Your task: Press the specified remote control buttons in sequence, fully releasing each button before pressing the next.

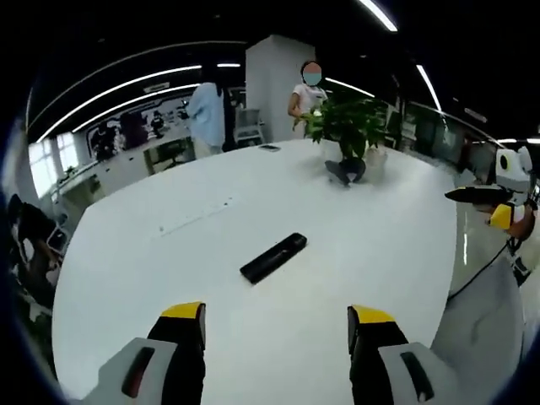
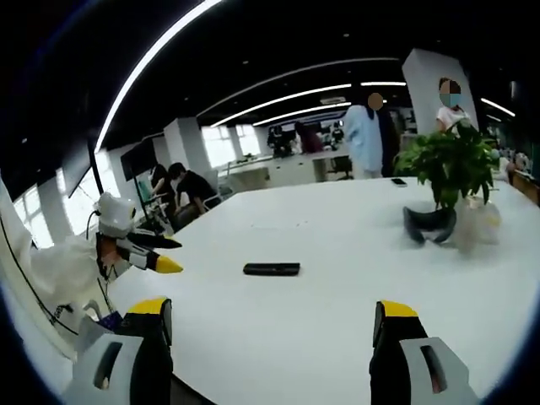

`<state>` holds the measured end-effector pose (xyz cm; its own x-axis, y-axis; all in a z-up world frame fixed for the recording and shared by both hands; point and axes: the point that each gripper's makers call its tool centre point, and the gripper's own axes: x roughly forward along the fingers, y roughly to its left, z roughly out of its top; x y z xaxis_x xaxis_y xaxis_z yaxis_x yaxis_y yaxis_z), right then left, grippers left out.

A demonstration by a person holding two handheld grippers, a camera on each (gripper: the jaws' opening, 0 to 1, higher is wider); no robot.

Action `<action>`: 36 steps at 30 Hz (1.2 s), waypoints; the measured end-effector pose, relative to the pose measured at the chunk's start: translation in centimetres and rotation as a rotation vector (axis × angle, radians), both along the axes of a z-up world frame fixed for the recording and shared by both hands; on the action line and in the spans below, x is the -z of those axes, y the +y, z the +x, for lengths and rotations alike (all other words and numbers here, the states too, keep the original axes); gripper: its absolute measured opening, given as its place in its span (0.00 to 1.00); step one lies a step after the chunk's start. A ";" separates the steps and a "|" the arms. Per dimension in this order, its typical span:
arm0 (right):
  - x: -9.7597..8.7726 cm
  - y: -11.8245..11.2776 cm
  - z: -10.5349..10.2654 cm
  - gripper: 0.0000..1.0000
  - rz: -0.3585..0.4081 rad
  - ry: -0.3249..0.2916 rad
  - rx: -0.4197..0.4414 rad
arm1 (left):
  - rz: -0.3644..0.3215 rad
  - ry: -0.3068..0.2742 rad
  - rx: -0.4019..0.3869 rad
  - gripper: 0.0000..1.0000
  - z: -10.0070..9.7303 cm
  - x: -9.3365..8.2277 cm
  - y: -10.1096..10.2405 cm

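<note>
We record a large white worktop (image 1: pixel 354 245) in an open office with ceiling light strips; two people stand at its far edge and others sit at desks beyond. A potted plant (image 1: pixel 348 126) stands toward the far side of the worktop, a dark object at its base. The left gripper (image 1: pixel 277 325) hovers above the near edge, jaws spread wide, holding nothing. The right gripper (image 2: pixel 272 321) likewise has jaws spread wide and empty. The black remote control (image 1: pixel 272 257) lies flat mid-worktop, well apart from both grippers, long axis diagonal in the left gripper view, crosswise in the right gripper view.
</note>
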<state>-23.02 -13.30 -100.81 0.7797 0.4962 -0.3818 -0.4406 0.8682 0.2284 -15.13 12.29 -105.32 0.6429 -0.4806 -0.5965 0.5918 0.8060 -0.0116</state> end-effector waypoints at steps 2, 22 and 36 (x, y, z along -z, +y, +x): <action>-0.1 -0.2 -0.1 0.99 -0.003 -0.003 0.001 | -0.004 -0.014 -0.007 0.71 -0.7 -0.4 0.1; -0.6 -1.7 -1.4 0.99 0.007 -0.026 0.032 | -0.125 -0.066 -0.144 0.98 -6.0 -1.5 0.3; 0.4 -2.2 -2.0 0.99 -0.015 -0.014 0.039 | -0.142 -0.093 -0.169 1.00 -7.7 -1.9 -0.2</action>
<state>-25.02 -15.46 -101.20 0.8038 0.4594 -0.3779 -0.4093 0.8881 0.2090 -22.79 12.11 -103.44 0.7706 -0.4358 -0.4650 0.4520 0.8881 -0.0834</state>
